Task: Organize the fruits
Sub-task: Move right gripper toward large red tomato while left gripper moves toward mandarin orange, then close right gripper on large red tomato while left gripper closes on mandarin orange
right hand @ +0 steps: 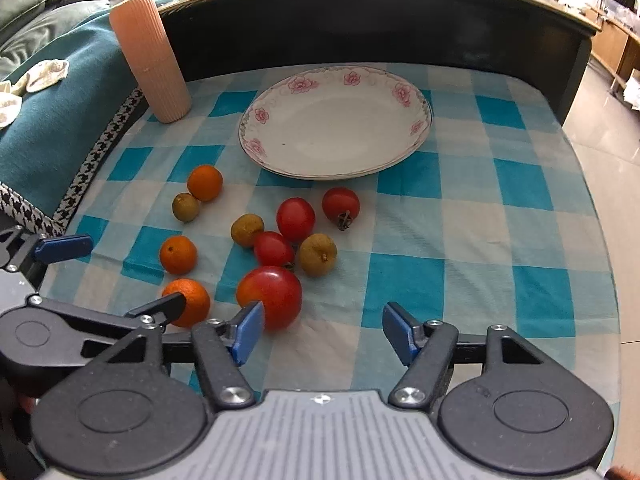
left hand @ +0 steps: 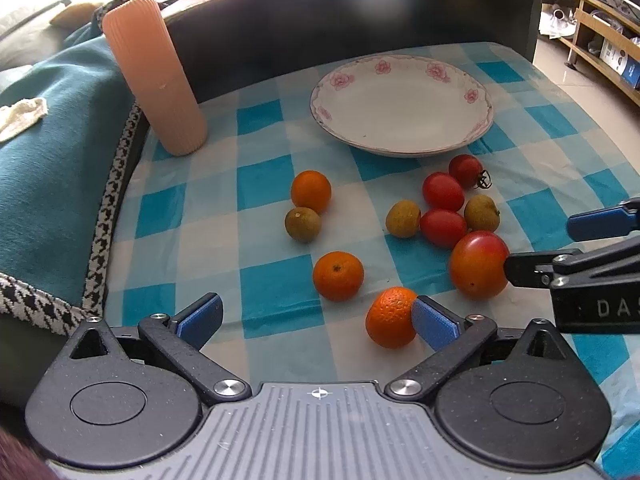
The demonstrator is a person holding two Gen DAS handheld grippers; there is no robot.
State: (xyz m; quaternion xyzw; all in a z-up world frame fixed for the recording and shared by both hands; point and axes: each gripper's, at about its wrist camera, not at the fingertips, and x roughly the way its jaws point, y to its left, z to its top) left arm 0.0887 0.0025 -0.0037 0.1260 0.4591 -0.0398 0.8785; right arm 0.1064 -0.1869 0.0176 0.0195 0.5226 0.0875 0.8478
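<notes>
Fruit: all of it loose on the checked cloth of the table [left hand: 540,92], none on the plate [left hand: 400,116] yet.
Left gripper [left hand: 316,320]: wide open, holding nothing. Its right pad touches, or nearly touches, the near mandarin [left hand: 390,316]; that fruit sits at the right edge of the gap, not centred.
Right gripper [right hand: 322,330]: also wide open, empty. Its left pad is right up against the big tomato [right hand: 270,296], which lies ahead & left of centre.
Key relation: each gripper's nearest fruit is off to its inner side. Mandarin is right of the left gripper's midline; tomato is left of the right gripper's midline.
Nearer arm: left for mandarin, right for tomato; both about equally close, so I can't tell which goes first.
Axis: both fruits roundish, no long axis that matters.
Next move (judgement): shift sideways to centre the fruit between the pads, then close.
Plate direction: straight ahead, past the cluster of small tomatoes [left hand: 442,192] & brownish fruits [left hand: 403,219].
Risk: pad nudge may roll the fruit.
</notes>
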